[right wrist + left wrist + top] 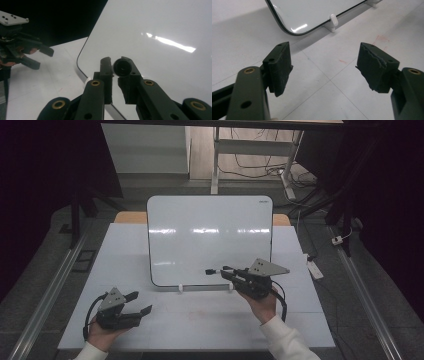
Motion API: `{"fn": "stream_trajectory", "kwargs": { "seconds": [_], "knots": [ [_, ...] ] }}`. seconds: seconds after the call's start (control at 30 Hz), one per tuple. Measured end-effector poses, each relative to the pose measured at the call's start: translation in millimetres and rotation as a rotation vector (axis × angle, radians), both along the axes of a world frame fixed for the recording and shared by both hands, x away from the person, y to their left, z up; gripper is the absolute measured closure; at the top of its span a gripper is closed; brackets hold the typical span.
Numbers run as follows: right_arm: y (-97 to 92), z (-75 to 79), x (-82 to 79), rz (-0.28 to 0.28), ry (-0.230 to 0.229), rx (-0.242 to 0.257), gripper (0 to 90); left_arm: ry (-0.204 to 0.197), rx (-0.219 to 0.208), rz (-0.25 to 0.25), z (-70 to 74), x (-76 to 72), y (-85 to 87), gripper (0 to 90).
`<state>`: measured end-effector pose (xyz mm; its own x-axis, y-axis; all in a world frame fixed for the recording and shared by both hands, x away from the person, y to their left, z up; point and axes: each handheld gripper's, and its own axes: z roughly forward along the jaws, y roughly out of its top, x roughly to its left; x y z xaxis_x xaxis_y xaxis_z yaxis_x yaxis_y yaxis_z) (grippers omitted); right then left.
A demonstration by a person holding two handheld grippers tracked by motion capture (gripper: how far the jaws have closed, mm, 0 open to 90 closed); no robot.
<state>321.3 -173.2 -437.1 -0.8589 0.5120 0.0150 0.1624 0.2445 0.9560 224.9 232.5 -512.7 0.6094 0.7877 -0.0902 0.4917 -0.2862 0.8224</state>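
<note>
The right gripper (220, 270), right of centre in the high view, is clenched on a black marker (122, 67) whose round end shows between its jaws in the right gripper view. The marker's tip (209, 271) points left, low in front of the whiteboard (210, 235), which stands upright on small white feet (333, 21) at mid-frame on the white table (200, 320). At the lower left, the left gripper (141, 302) rests released, jaws wide apart over bare tabletop, well apart from the marker and just short of the board's lower corner.
</note>
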Motion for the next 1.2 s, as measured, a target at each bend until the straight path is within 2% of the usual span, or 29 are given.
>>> {"fn": "stream_trajectory", "kwargs": {
  "seconds": [0.23, 0.57, 0.63, 0.93, 1.2],
  "knots": [
    [2.4, -3.0, -3.5, 0.028, 0.023, -0.018, 79.7, -0.054, 0.047, -0.024, 7.7, 1.9, -12.6, 30.3],
    [9.1, -9.2, -5.8, 0.066, 0.072, -0.043, 79.7, -0.122, 0.145, -0.124, 28.8, 15.6, -59.6, 31.4],
    [10.9, -9.9, -6.3, 0.072, 0.077, -0.046, 79.7, -0.135, 0.150, -0.146, 33.5, 20.4, -70.5, 31.7],
    [12.7, -12.1, -6.7, 0.080, 0.099, -0.049, 79.6, -0.142, 0.191, -0.253, 46.5, 37.6, -114.1, 33.1],
    [15.5, -12.9, -6.9, 0.085, 0.115, -0.051, 79.6, -0.162, 0.213, -0.300, 52.1, 42.2, -129.7, 36.3]
  ]
}}
